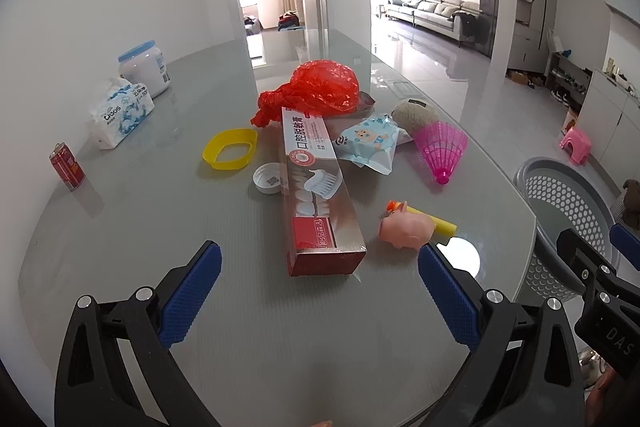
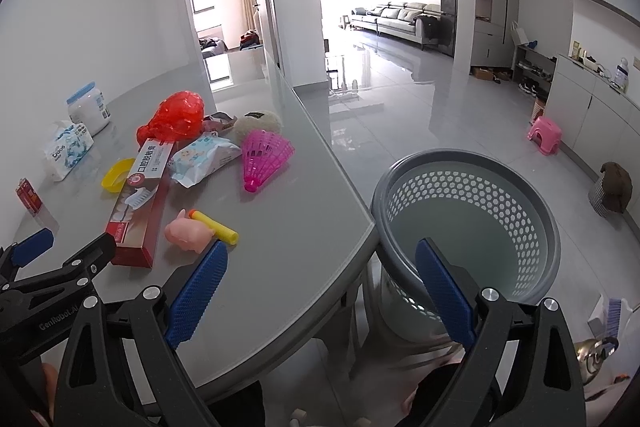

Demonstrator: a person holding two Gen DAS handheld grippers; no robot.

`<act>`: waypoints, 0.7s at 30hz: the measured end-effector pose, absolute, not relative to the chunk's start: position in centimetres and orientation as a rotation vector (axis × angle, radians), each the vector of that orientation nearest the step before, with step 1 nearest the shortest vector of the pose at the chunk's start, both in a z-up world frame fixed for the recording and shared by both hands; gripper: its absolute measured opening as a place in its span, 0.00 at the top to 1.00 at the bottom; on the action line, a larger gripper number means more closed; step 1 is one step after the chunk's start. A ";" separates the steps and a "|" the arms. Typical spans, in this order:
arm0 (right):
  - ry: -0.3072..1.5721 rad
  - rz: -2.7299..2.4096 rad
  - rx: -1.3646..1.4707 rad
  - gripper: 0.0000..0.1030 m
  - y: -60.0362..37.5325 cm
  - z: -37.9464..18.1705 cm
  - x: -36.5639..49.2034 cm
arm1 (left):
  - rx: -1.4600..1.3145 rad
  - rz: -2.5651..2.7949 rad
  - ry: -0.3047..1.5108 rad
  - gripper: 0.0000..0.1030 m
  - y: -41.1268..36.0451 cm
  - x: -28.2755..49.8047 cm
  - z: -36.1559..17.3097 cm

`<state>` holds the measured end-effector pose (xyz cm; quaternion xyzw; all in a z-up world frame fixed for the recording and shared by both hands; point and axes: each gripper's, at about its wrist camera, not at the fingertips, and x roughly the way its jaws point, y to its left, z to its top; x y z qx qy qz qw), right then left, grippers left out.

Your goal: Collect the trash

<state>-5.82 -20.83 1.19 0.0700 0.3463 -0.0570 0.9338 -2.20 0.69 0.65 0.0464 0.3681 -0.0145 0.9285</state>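
- While both jaws gape empty, the left gripper (image 1: pixel 320 291) hovers over the grey glass-topped table (image 1: pixel 132 227), near the long red-and-silver toothpaste box (image 1: pixel 320 195).
- Right gripper (image 2: pixel 320 291) straddles the table's edge beside the grey perforated plastic basket (image 2: pixel 472 215) standing on the floor to the right.

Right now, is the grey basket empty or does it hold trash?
Empty. The right wrist view looks down into the grey basket and shows only bare bottom and perforated wall; all items sit on the table.
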 end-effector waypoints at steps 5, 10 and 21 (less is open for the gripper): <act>0.703 -0.117 0.145 0.12 -20.9 1.3 -5.9 | 0.097 -0.029 0.748 0.06 0.6 -2.4 0.6; 0.700 -0.118 0.148 0.12 -21.1 1.4 -6.2 | 0.100 -0.032 0.744 0.06 0.5 -2.7 0.9; 0.698 -0.117 0.146 0.12 -21.0 1.7 -6.5 | 0.100 -0.030 0.740 0.06 0.7 -2.3 1.1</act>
